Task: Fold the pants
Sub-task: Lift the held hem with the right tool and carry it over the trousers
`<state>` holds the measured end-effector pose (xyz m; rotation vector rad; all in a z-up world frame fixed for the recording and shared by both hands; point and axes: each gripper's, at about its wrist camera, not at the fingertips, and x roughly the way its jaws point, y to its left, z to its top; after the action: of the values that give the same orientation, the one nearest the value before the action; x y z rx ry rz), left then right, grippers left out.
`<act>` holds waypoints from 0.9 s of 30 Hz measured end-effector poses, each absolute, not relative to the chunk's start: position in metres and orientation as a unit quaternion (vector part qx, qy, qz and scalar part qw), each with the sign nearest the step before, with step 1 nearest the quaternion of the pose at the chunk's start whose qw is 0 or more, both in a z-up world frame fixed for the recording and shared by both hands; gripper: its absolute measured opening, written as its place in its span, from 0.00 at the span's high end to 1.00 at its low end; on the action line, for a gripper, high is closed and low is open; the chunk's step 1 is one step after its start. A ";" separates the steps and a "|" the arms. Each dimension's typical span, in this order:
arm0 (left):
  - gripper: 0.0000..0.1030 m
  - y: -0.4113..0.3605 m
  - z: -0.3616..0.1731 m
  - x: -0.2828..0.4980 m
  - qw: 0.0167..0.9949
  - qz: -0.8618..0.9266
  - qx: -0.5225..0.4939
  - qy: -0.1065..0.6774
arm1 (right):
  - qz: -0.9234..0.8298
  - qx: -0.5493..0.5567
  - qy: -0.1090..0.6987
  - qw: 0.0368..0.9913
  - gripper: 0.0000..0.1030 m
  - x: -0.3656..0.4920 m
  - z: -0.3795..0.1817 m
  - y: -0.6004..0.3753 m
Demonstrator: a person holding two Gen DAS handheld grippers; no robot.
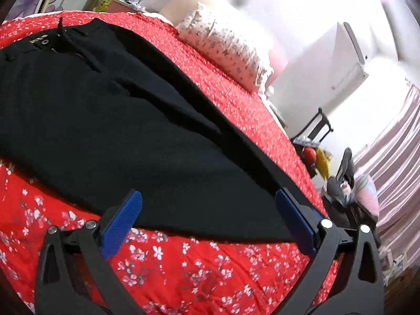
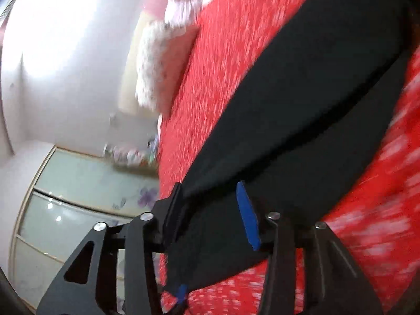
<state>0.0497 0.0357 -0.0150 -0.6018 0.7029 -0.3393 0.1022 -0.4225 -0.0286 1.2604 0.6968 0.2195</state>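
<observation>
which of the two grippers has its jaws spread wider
The left gripper: its blue fingers stand far apart over the hem of the black pants. The right gripper shows a narrower gap, with pants fabric between its fingers.

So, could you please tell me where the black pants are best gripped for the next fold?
I'd take the black pants at the leg hem edge nearest the camera, coming in low from the near bedside: that edge lies flat and straight on the red bedspread, so open jaws can probably slide around it.

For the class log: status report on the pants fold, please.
Left gripper open, nothing between its pads. Right gripper open over black pants. Pants flat on red bedspread. Nothing in the way.
</observation>
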 end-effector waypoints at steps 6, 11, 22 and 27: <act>0.02 0.041 -0.017 0.048 0.877 -0.178 -0.298 0.332 | 0.080 0.585 0.354 0.725 0.59 0.144 -0.051 -0.390; 0.02 0.053 -0.017 0.043 0.874 -0.186 -0.337 0.298 | 0.024 0.573 0.344 0.743 0.62 0.163 -0.063 -0.382; 0.02 0.051 -0.018 0.048 0.874 -0.195 -0.331 0.298 | 0.020 0.579 0.308 0.754 0.96 0.159 -0.073 -0.388; 0.02 0.072 -0.018 0.055 0.847 -0.201 -0.382 0.310 | 0.038 0.584 0.317 0.746 0.96 0.134 -0.064 -0.380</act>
<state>0.0553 0.0718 -0.0183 -0.8059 0.6541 -0.4232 0.1342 -0.3799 -0.0640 1.2792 0.6945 0.0830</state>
